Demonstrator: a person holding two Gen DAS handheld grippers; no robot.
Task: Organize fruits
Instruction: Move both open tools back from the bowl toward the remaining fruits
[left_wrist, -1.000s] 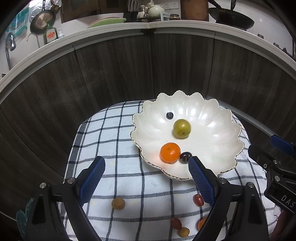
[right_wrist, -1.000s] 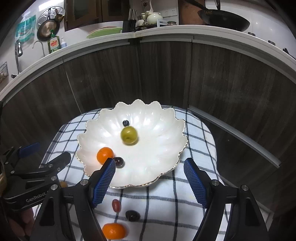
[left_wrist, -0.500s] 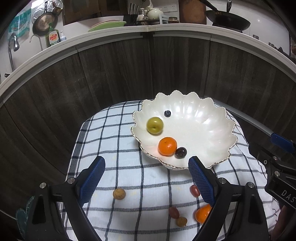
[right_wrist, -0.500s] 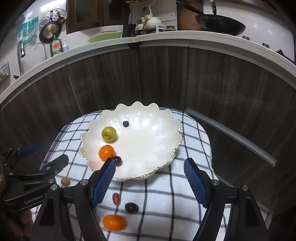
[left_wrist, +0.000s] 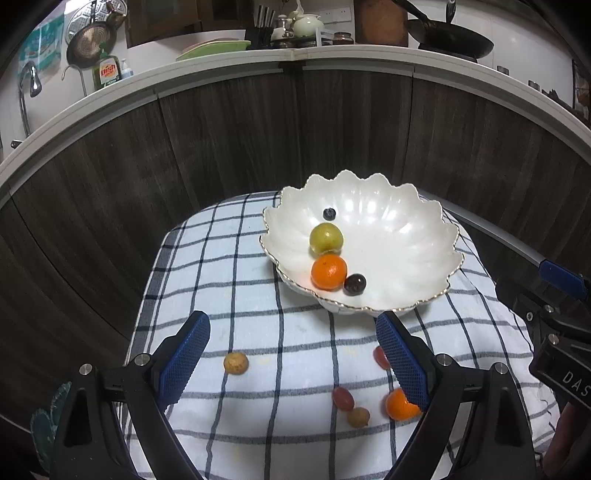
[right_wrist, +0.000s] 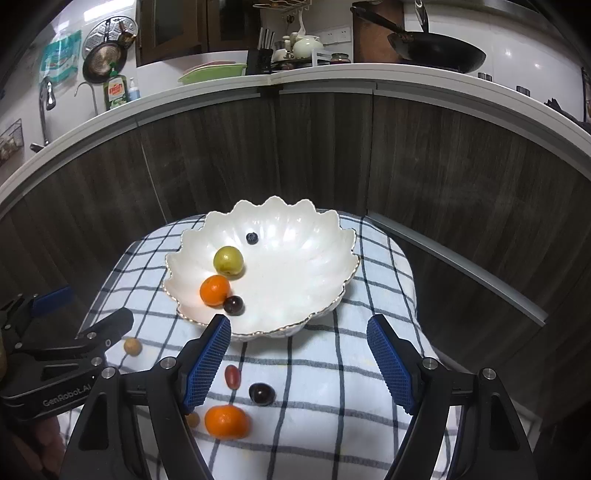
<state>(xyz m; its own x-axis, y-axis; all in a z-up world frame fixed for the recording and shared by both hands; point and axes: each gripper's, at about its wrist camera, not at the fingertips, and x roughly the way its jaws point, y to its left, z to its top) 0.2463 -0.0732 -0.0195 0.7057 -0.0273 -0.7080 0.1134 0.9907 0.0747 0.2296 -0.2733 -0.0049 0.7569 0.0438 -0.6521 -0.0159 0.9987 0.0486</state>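
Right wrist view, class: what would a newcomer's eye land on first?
The white scalloped bowl on the checked cloth, holding a green fruit, a mandarin, a dark grape and a blueberry. Nearer, a second mandarin lies loose on the cloth.

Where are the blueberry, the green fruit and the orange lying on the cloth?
blueberry (right_wrist: 252, 237), right wrist view, its centre.
green fruit (right_wrist: 228, 260), right wrist view, its centre.
orange on the cloth (right_wrist: 226, 421), right wrist view, its top.

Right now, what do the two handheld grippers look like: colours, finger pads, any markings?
Both are matte black plastic frames with silver screws. The left gripper and right gripper each carry two blue, grid-textured finger pads. White lettering reads "GenRobot.AI" on the left; "DAS" shows on the right. No cables or sleeves are visible.
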